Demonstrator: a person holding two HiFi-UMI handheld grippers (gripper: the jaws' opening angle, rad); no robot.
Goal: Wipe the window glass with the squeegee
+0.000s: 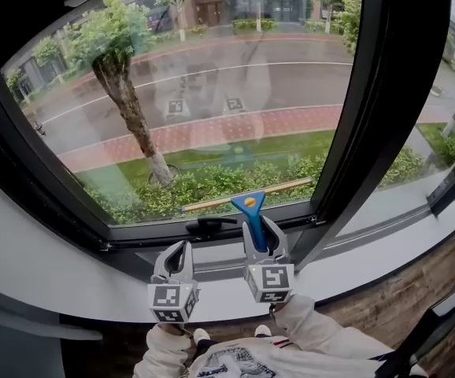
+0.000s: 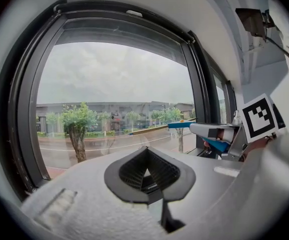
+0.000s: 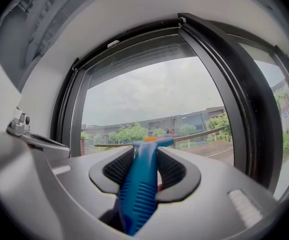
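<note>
A squeegee with a blue handle [image 1: 250,213] and a long yellowish blade [image 1: 243,196] rests against the bottom of the window glass [image 1: 212,101]. My right gripper [image 1: 266,235] is shut on the blue handle [image 3: 140,184], with the blade [image 3: 194,134] stretching sideways beyond the jaws. My left gripper [image 1: 176,258] hovers just left of it, below the window frame, jaws shut with nothing between them [image 2: 146,171]. In the left gripper view the squeegee [image 2: 182,125] and the right gripper [image 2: 219,134] appear at the right.
A black window handle [image 1: 209,225] lies on the lower frame just left of the squeegee. A thick dark mullion [image 1: 369,109] bounds the pane on the right. A white sill [image 1: 70,278] runs below. The person's sleeves [image 1: 306,333] are at the bottom.
</note>
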